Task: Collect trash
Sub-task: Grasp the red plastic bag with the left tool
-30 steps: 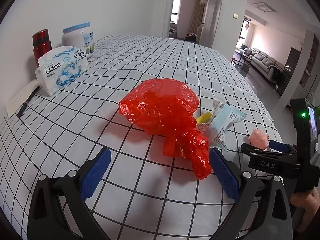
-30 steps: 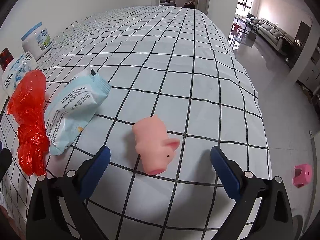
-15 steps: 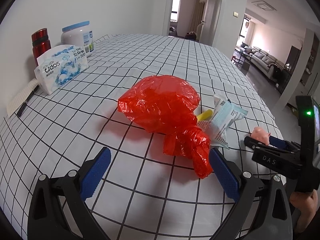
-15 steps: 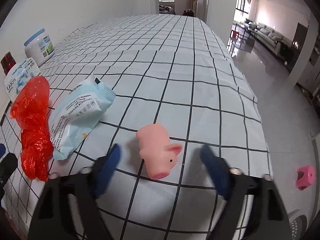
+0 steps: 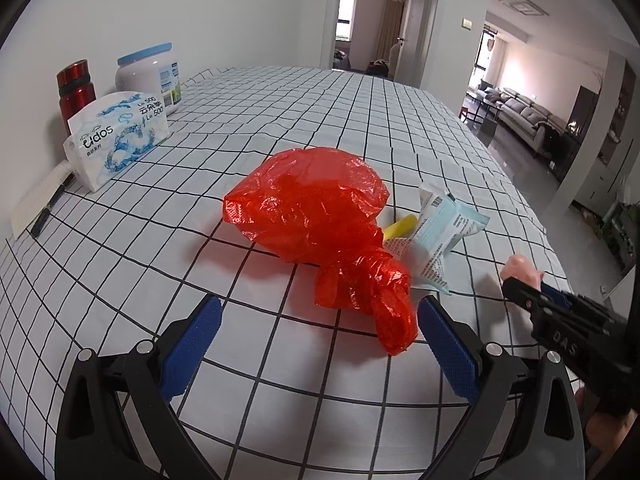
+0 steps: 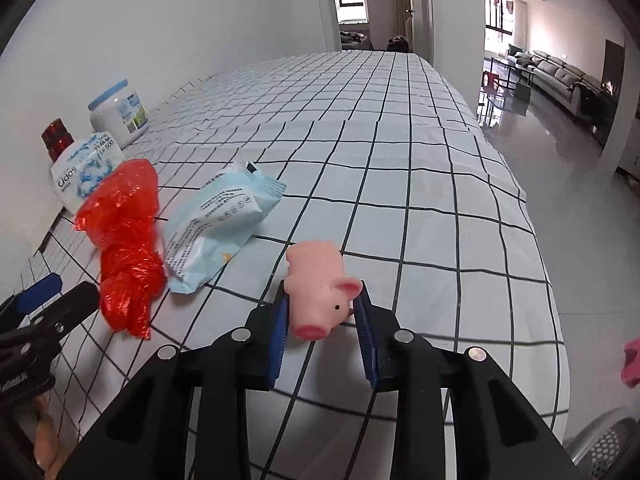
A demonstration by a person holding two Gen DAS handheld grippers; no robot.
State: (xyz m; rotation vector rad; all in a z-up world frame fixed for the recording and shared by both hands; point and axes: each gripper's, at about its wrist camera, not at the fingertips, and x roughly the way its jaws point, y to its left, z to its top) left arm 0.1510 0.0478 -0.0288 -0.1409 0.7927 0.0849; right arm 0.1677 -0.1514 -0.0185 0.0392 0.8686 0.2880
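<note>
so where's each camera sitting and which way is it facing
Left wrist: on the left gripper, low over the table, looking along its open blue fingers at the red bag; the right gripper shows at right.
Right wrist: on the right gripper, looking down the table toward the doorway; its fingers are closed on the pig; the left gripper shows at the left edge.
Shared: bag, wrapper, pig, tissue pack, white jar, red bottle.

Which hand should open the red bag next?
Left. Its tongs are open and empty, with the red bag right in front. The right tongs are shut on the pig.
</note>
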